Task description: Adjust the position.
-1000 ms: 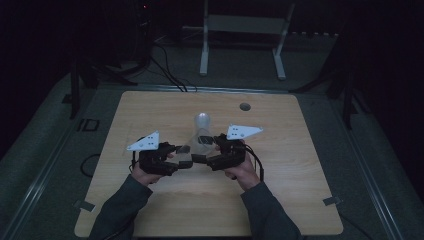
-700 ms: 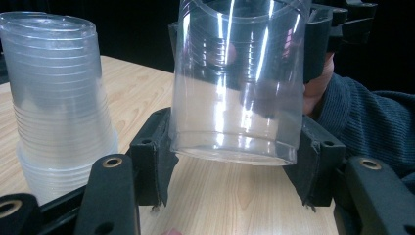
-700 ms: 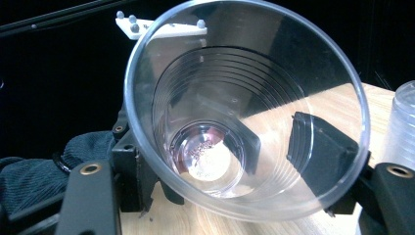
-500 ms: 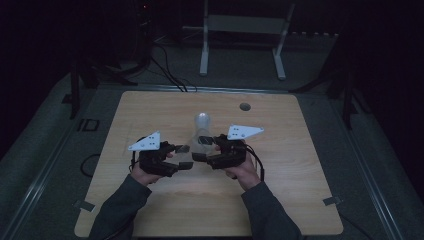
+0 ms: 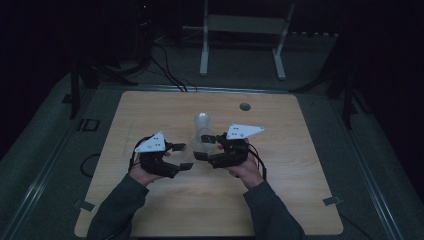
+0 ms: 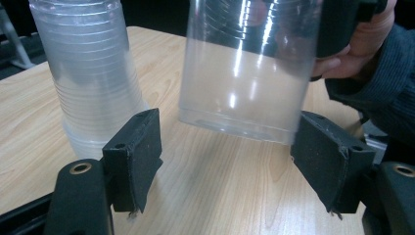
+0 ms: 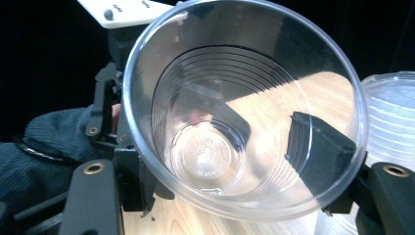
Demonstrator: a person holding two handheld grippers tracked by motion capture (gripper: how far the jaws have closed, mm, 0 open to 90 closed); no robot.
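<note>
As the left tongs (image 6: 230, 161) have just been opening off the plastic cup (image 6: 247, 83), the right tongs (image 7: 220, 161) alone grip it beside the stack of cups (image 6: 93, 73).

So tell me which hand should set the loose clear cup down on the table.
Probably the right. Its tool grips the clear plastic cup, one jaw inside the wall, one outside. The left tool has just been opening, pads off the cup, beside the cup stack.
</note>
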